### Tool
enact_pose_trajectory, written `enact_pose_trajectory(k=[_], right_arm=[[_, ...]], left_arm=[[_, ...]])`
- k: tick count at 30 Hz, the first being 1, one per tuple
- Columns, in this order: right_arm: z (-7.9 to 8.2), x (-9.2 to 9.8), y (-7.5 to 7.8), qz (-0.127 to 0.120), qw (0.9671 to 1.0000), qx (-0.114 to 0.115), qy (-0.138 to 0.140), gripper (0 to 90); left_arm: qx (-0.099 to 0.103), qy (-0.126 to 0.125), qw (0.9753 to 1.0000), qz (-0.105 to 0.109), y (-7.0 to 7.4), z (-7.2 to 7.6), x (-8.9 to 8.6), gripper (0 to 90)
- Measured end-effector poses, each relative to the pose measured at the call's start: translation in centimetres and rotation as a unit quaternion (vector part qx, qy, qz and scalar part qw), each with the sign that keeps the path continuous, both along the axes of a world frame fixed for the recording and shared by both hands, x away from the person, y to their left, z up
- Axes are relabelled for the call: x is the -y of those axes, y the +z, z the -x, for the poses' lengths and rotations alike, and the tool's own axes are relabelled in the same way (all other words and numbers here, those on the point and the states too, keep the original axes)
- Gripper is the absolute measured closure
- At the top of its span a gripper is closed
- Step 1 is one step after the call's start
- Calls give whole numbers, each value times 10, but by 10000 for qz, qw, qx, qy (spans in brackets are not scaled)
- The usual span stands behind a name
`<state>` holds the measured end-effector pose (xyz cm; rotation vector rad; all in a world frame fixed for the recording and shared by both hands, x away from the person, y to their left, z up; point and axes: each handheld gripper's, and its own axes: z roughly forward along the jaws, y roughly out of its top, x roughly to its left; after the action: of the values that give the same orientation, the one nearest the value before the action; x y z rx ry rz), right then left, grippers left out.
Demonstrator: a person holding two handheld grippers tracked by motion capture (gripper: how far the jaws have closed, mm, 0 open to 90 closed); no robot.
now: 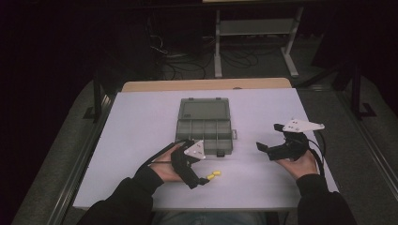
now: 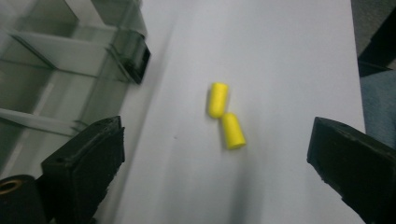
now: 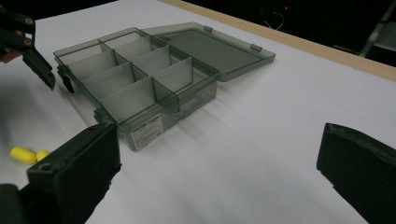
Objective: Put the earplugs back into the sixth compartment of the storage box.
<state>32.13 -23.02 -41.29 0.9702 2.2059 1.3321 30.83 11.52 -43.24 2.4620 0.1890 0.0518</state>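
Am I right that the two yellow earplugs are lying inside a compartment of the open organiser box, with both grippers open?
Not quite. The two yellow earplugs lie on the white table, outside the open organiser box, as the left gripper view shows. The box is indeed open, and the left gripper and right gripper are both open.

Dim room, bright table [image 1: 141, 140] — soft shadows, slightly blurred close-up views — dark surroundings.

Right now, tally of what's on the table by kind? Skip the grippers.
Yellow foam earplugs: 2, lying end to end, touching, on the white table
Clear grey compartment box: 1, lid open flat, compartments look empty
Total: 3
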Motion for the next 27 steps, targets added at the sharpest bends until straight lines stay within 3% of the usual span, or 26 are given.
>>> enact_pose_trajectory(k=[4, 8, 10, 15, 18, 20, 22, 27], right_arm=[[0, -1, 0, 17, 10000, -5, 19, 0], [0, -1, -1, 43, 10000, -23, 23, 0], [0, -2, -1, 75, 10000, -17, 30, 0], [0, -1, -1, 61, 10000, -16, 29, 0], [0, -1, -1, 64, 10000, -32, 23, 0], [0, -1, -1, 64, 10000, -33, 24, 0], [0, -1, -1, 49, 10000, -27, 46, 0], [0, -2, -1, 29, 9999, -33, 92, 0]], left_arm=[[-68, -55, 9999, -137, -3, 0, 3, 76], [-138, -137, 9996, -223, -5, 1, 7, 157], [-64, -265, 9990, -366, -9, 5, 11, 199], [29, -342, 9987, -367, -10, 6, 15, 289], [137, -318, 9987, -367, -11, 7, 17, 422], [173, -314, 9985, -408, -11, 6, 17, 449], [376, -328, 9977, -455, -13, 8, 18, 519], [393, -382, 9974, -460, -13, 8, 19, 665]])
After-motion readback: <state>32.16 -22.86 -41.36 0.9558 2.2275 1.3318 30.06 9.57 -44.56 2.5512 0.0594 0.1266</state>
